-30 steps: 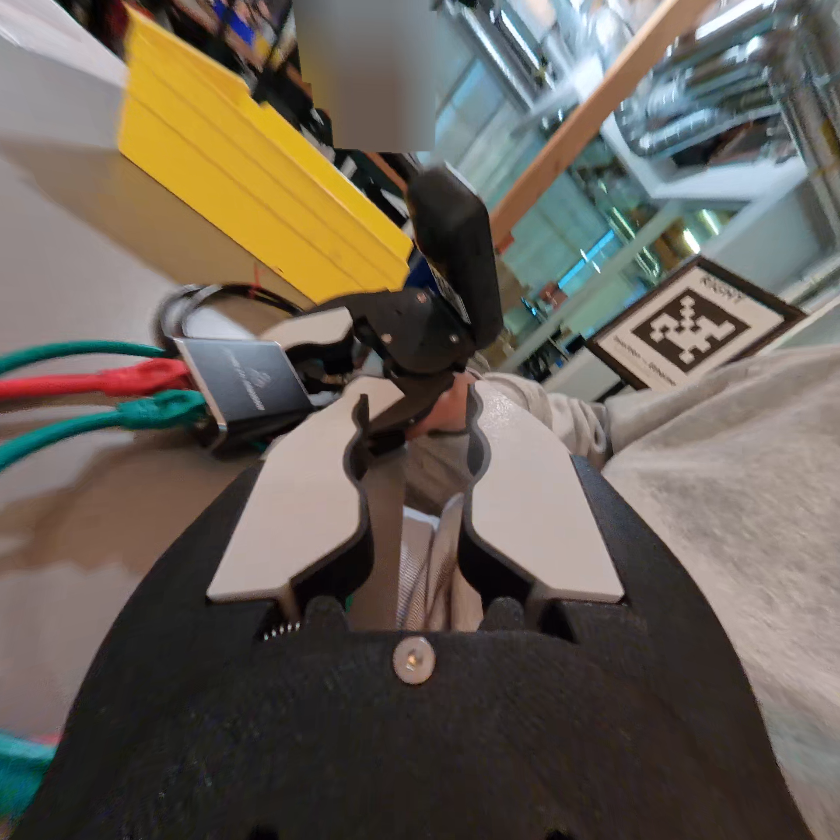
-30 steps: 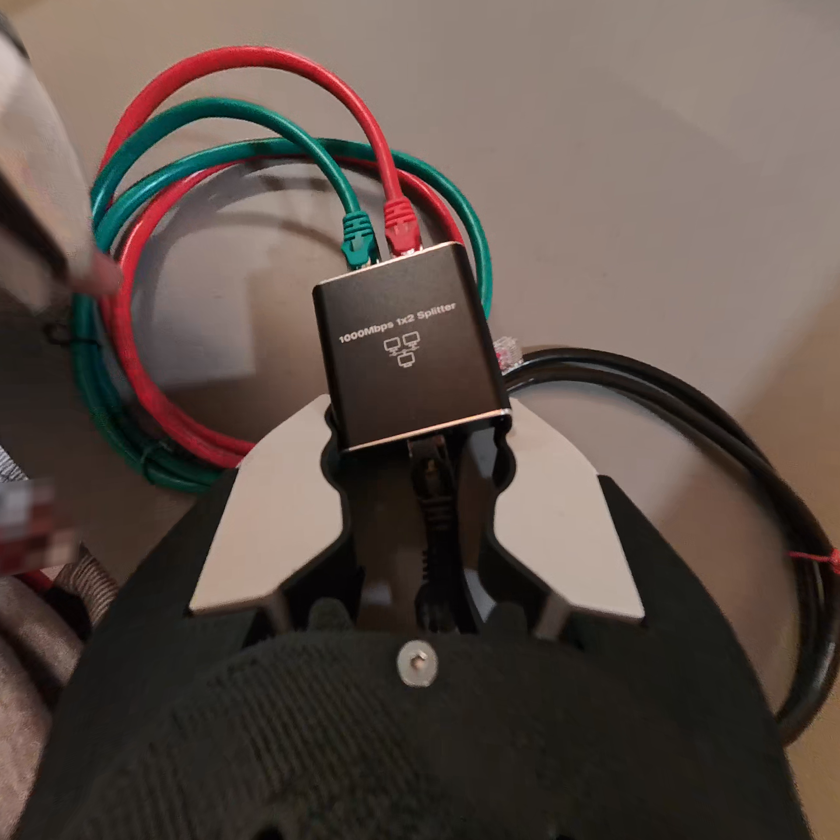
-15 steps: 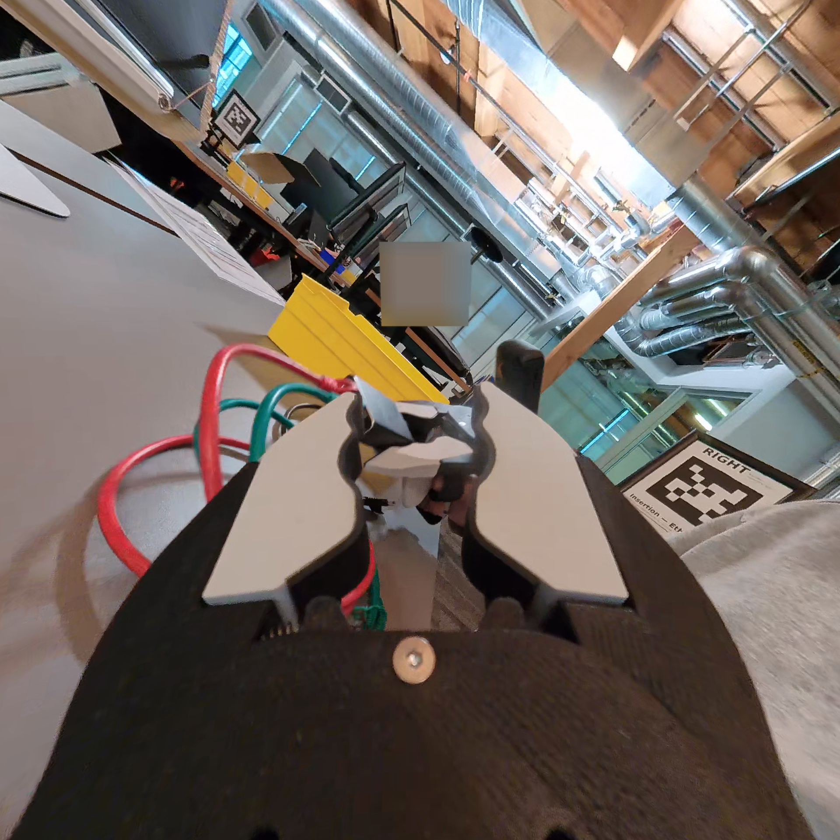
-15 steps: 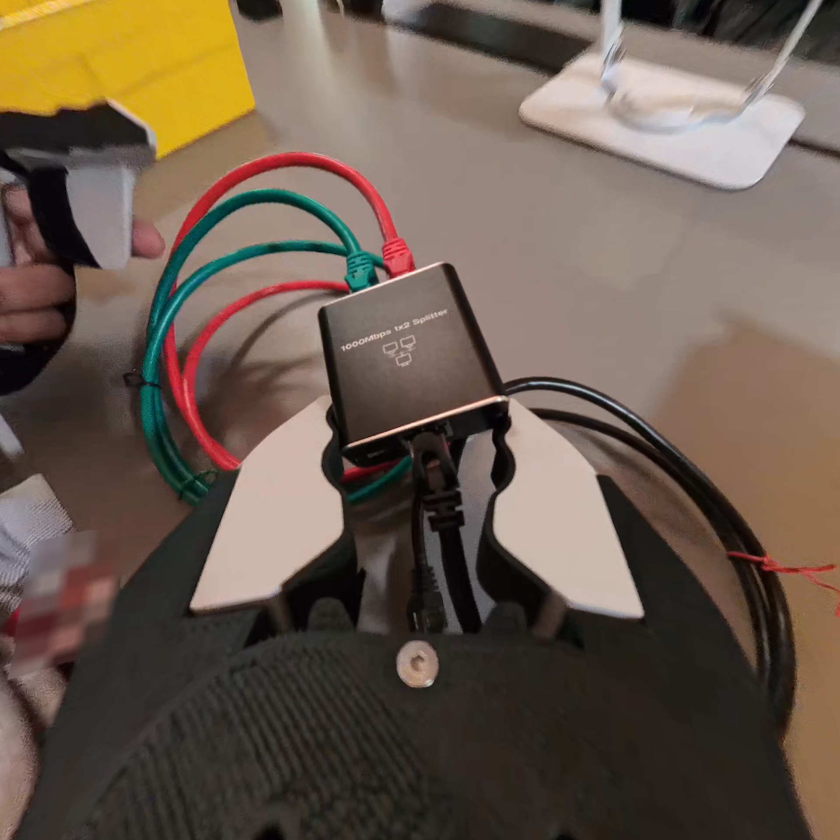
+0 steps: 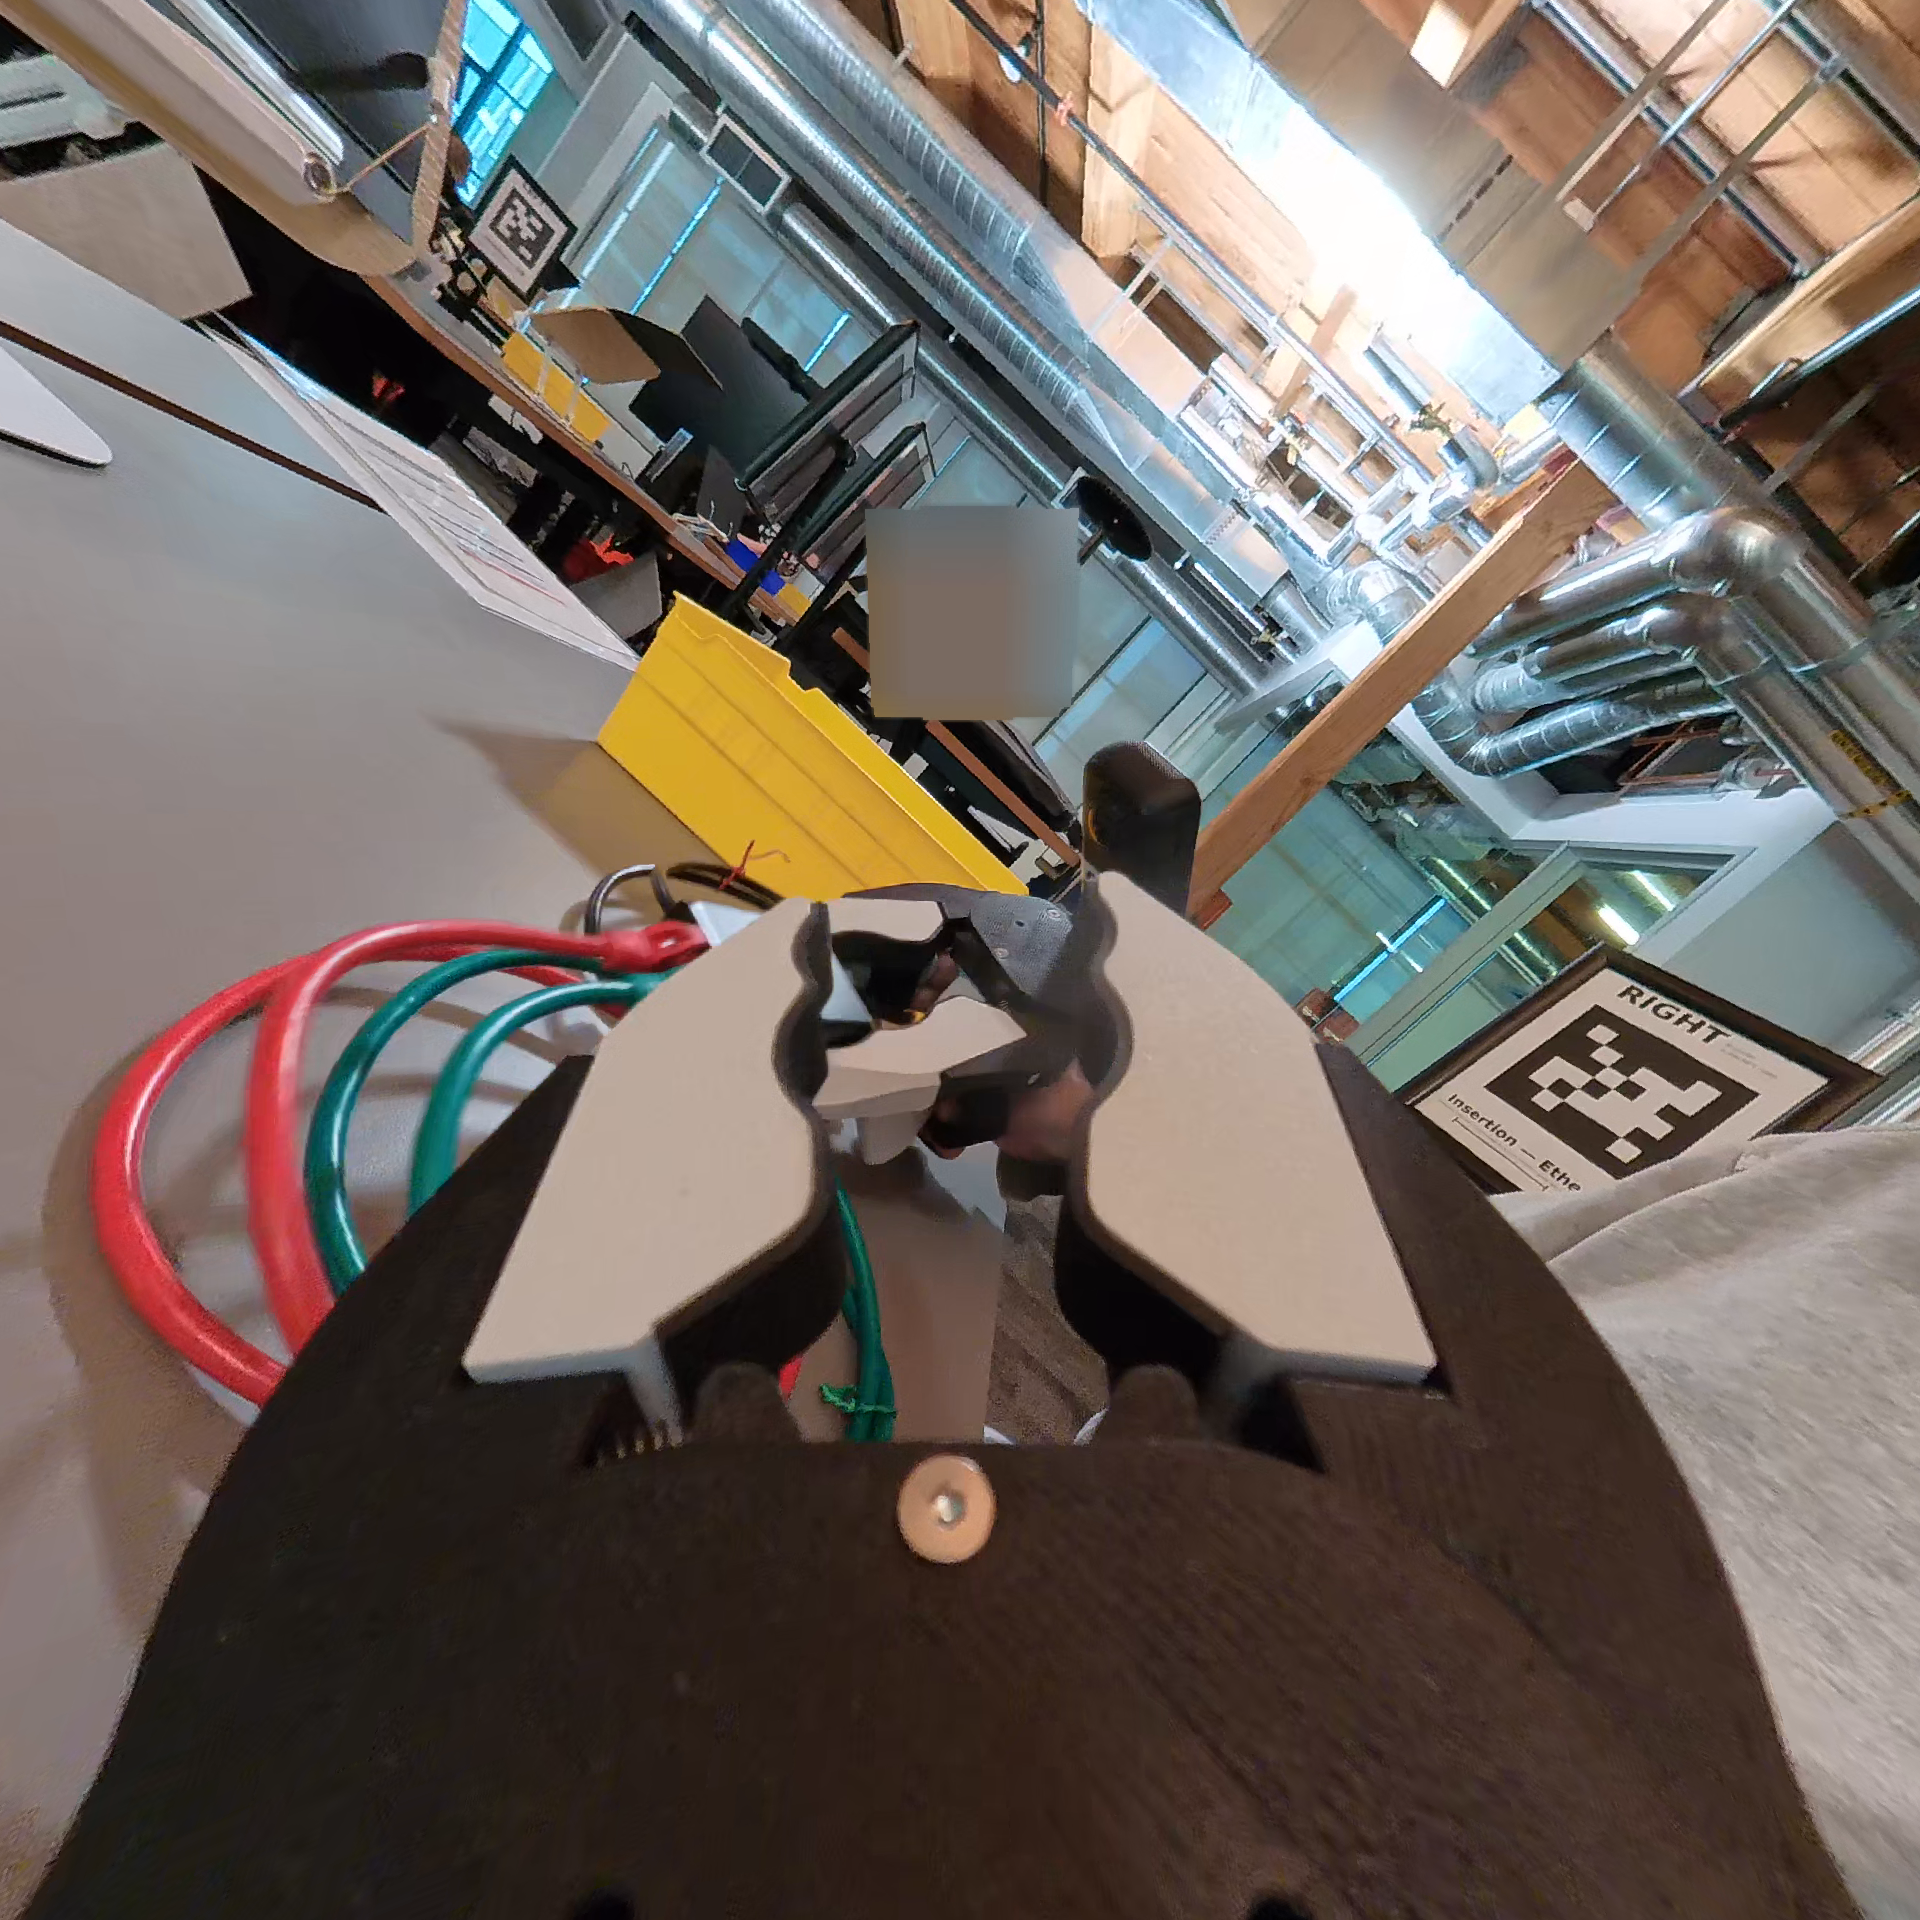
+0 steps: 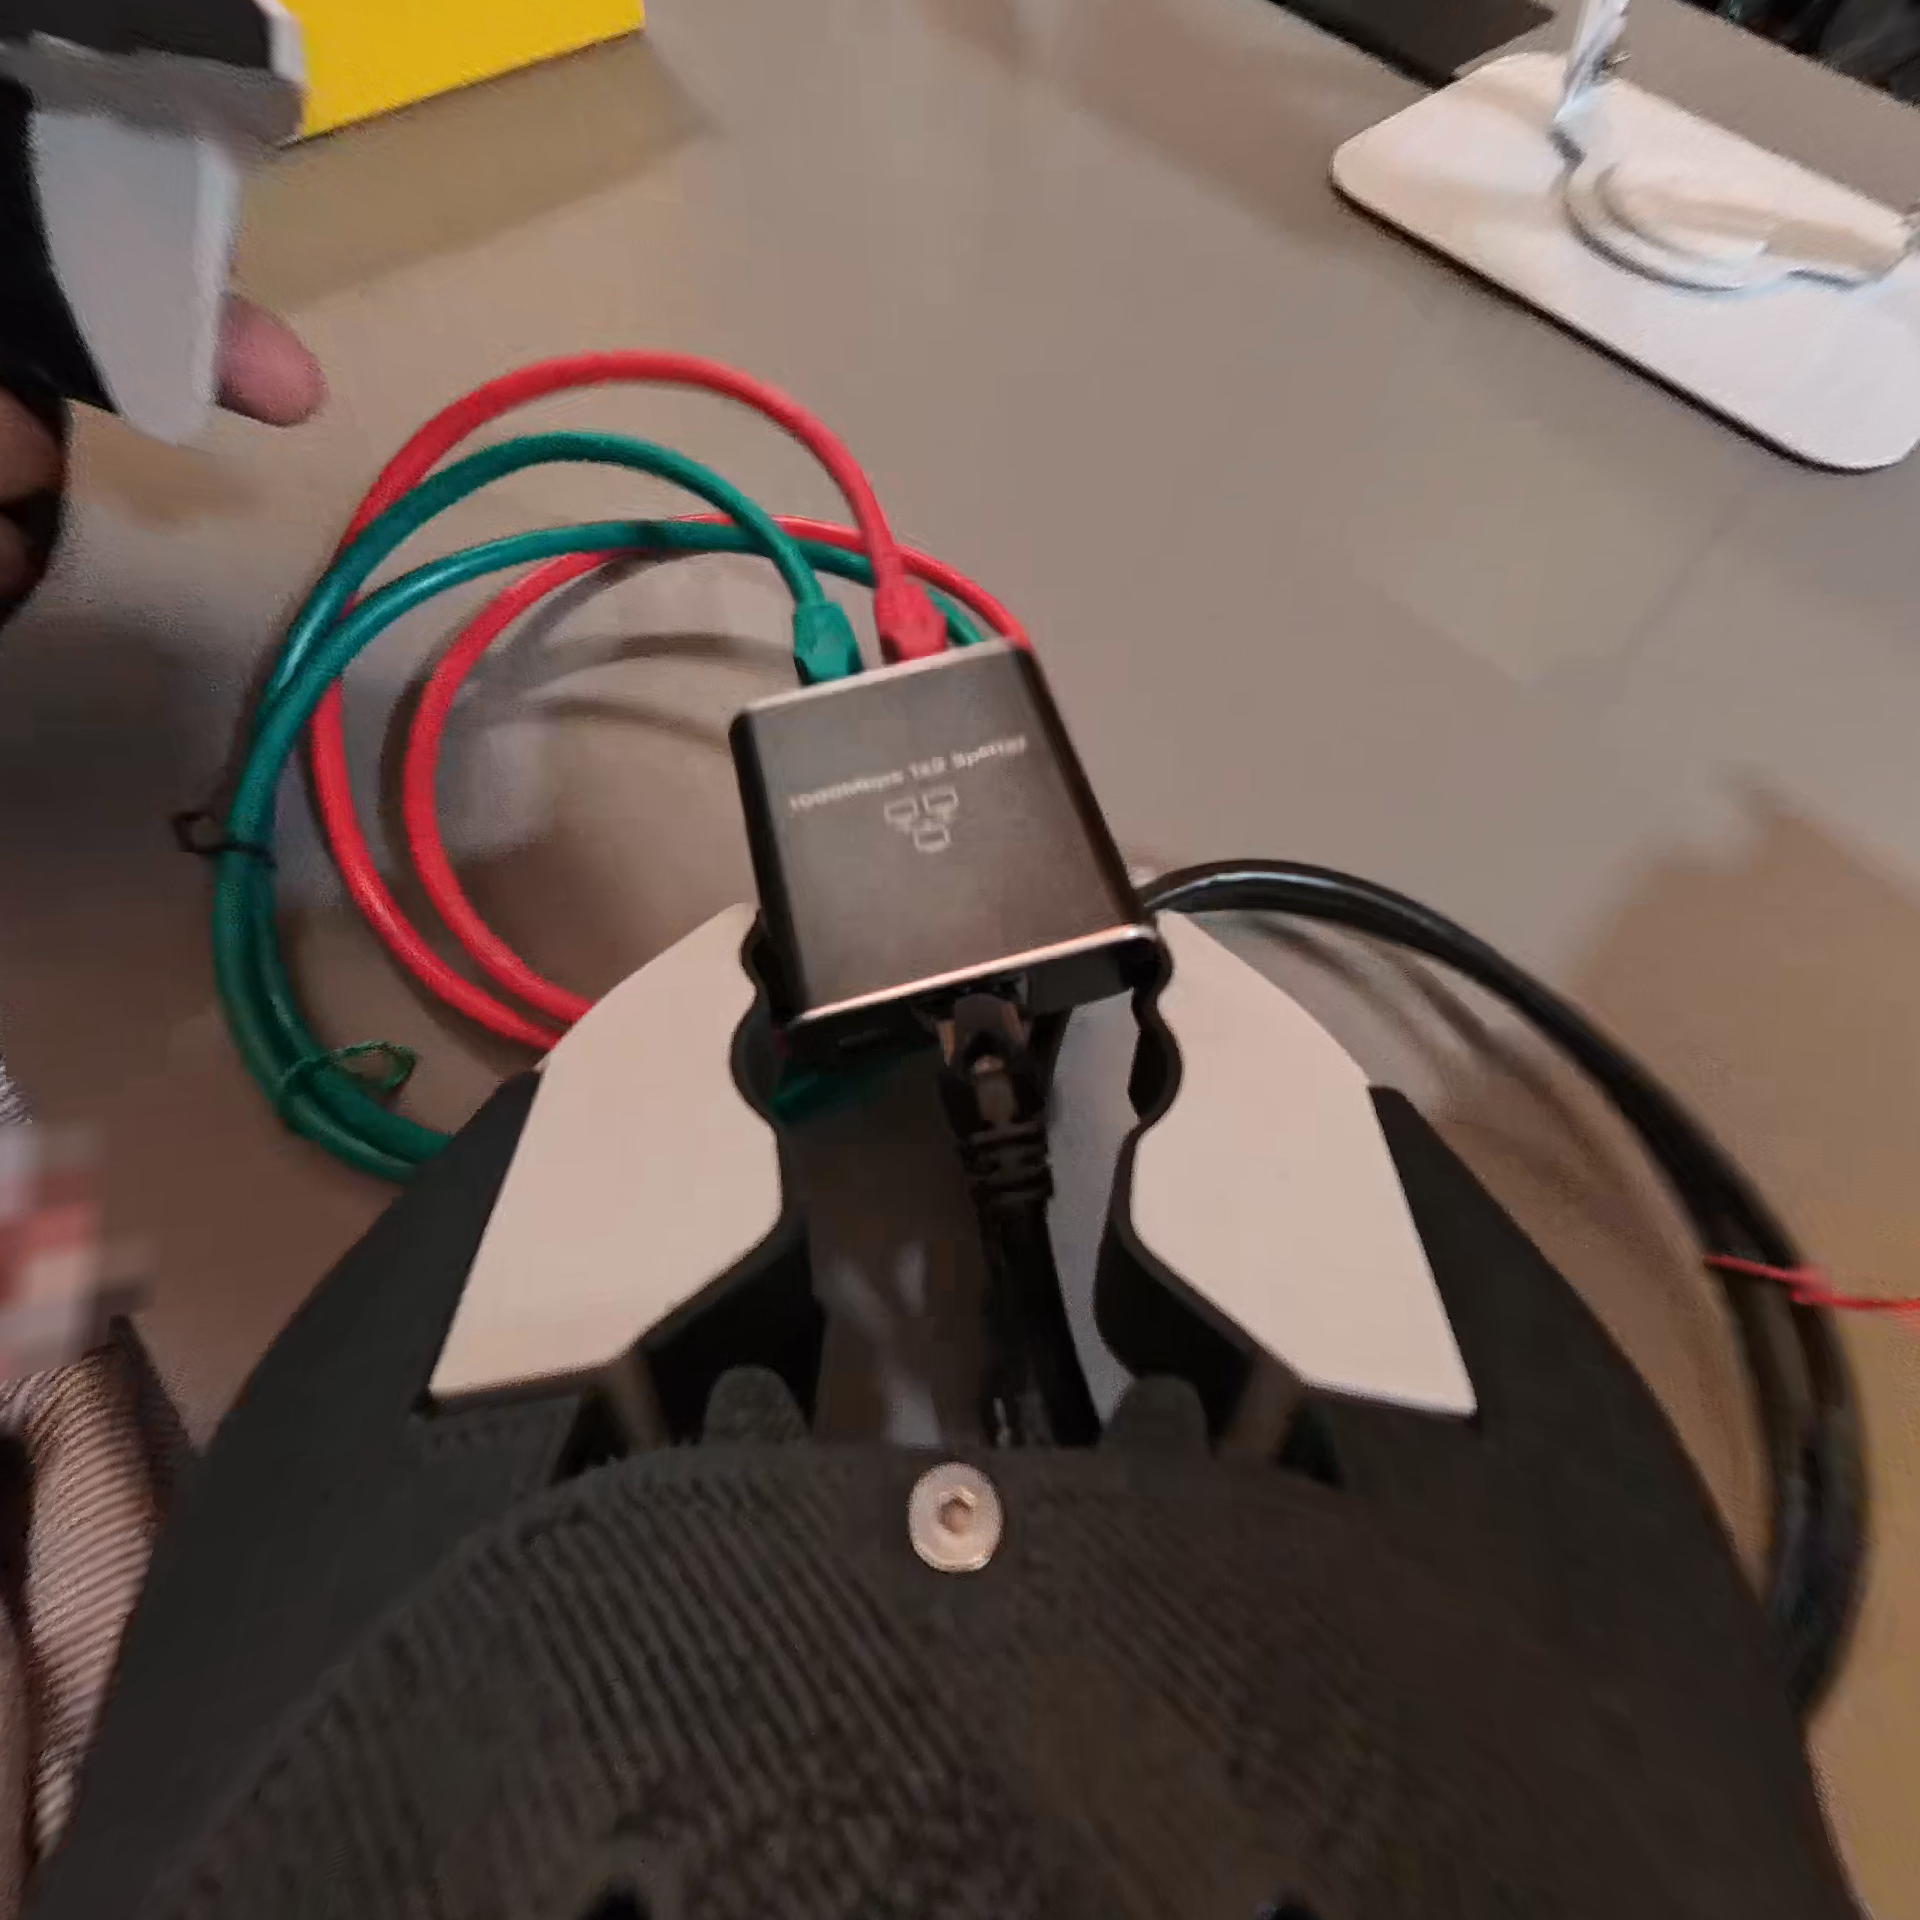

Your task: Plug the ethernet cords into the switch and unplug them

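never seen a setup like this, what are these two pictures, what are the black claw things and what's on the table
There is no robot here. A person holds a hand-operated two-finger gripper in each hand, and each gripper carries a camera looking out along its own fingers. So each picture shows one gripper from behind.

In the right wrist view, the right gripper is closed on a small black switch, held just above the grey table. A green cord and a red cord are plugged into its far end, a black cord into its near end. Their spare loops lie on the table.

In the left wrist view, the left gripper is open and holds nothing. It points across at the other gripper. A yellow bin stands farther back.
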Demonstrator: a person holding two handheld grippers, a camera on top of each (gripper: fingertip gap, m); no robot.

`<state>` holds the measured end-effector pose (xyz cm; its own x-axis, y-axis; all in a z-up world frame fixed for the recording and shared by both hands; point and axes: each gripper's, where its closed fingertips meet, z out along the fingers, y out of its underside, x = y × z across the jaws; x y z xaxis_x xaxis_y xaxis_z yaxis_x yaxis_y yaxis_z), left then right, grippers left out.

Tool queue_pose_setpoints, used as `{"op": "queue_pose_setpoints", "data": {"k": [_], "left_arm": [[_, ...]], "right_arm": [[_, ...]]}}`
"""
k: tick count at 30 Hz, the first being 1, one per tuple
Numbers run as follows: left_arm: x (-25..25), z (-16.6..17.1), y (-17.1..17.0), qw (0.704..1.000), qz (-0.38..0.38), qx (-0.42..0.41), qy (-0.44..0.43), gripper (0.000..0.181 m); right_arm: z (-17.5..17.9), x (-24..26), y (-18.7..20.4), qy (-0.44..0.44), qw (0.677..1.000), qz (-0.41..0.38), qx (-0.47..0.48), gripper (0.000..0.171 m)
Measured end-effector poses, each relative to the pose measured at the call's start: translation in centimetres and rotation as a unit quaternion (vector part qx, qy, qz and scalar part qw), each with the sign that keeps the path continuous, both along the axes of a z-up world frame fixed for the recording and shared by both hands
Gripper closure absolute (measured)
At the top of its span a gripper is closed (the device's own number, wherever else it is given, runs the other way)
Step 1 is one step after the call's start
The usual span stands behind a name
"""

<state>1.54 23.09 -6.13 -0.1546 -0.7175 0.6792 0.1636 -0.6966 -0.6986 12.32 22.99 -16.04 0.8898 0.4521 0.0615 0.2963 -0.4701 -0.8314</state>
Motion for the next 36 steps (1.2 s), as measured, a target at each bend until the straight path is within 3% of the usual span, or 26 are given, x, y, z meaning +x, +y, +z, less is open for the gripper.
{"op": "queue_pose_setpoints", "data": {"k": [6,11,14,20,24,32,36], "left_arm": [[0.0,-0.1,0.1,1.0,0.0,-0.002,0.003,0.135],[-0.1,-0.3,0.3,1.0,0.001,-0.006,0.007,0.135],[0.0,-0.4,0.3,1.0,-0.002,-0.012,0.006,0.136],[0.4,-0.5,0.0,1.0,-0.013,-0.019,0.007,0.133],[0.4,-0.7,0.1,1.0,-0.013,-0.019,0.01,0.135],[0.6,-0.8,-0.1,0.999,-0.019,-0.032,0.008,0.134],[0.7,-0.9,-0.2,0.999,-0.022,-0.032,0.012,0.133]], "right_arm": [[3.9,2.6,-0.7,0.041,0.994,-0.068,0.074,0.095],[5.6,2.2,-3.5,0.064,0.991,-0.087,0.077,0.127],[3.5,-0.2,-4.8,0.072,0.995,-0.062,0.027,0.13],[-1.5,-0.4,-4.9,0.01,0.995,-0.077,-0.066,0.106],[-1.9,1.0,-4.7,-0.002,0.991,-0.11,-0.074,0.084],[-3.3,2.4,-3.7,0.024,0.985,-0.13,-0.113,0.066],[-3.3,2.7,-3.7,0.028,0.984,-0.122,-0.123,0.082]]}}
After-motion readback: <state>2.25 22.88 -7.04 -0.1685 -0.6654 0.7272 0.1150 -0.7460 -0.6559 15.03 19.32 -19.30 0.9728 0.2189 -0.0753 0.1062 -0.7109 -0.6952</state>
